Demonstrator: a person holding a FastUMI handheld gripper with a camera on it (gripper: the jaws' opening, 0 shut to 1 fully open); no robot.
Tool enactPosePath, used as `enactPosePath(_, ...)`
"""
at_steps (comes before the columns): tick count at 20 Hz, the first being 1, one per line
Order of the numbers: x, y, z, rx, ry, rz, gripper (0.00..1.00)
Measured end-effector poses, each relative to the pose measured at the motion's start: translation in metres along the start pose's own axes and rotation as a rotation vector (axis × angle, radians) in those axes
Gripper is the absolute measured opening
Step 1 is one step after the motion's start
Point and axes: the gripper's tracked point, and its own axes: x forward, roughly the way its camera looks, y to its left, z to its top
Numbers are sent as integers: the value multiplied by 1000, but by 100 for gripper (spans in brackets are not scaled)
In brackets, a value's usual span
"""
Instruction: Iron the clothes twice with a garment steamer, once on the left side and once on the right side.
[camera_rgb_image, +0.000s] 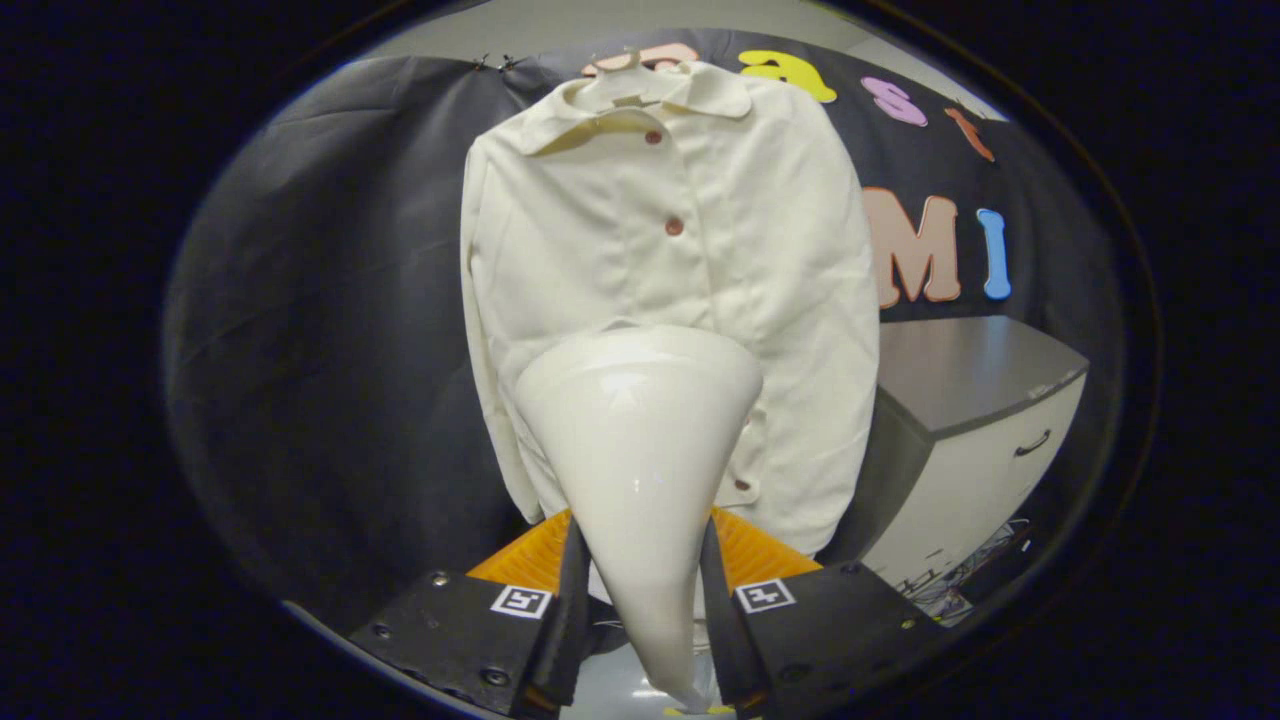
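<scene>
1. Your garment steamer (640, 440) sits between the fingers, narrow handle end down in the jaws, wide head flaring up and forward. Held that way so the head faces the cloth, I'd judge.
2. Gripper (640, 600) is clenched on the steamer's handle; both fingers press its sides. Grip is low on the taper, so the head could wobble if you swing fast.
3. The shirt (690, 260) hangs just beyond the steamer, front toward you, buttoned, collar at top on a pale hanger (625, 75). Hanging flat against the wall gives you a backing to run the head along.
4. The steamer head lies over the shirt's lower middle; whether it touches the fabric, can't tell.
5. The head sits near the button line, so neither the left nor the right panel is clearly under it. You'll need to shift sideways for either pass.
6. Behind the shirt: dark cloth wall (330, 300), loose folds, pinned with clips near the top.
7. Beside the shirt's right hem: a cabinet (985, 420), grey top, pale front, one drawer handle. Close to that sleeve, so watch it on the right-side stroke.
8. Some tangled cables (975, 575) on the floor at the cabinet's foot.
</scene>
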Motion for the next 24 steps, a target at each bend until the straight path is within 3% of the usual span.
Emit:
enactPosePath(7,-38,-27,98,-13,-150,22,52)
enactPosePath(16,-15,-58,218,-26,-233,-29,52)
enactPosePath(24,22,-84,248,0,-183,-110,52)
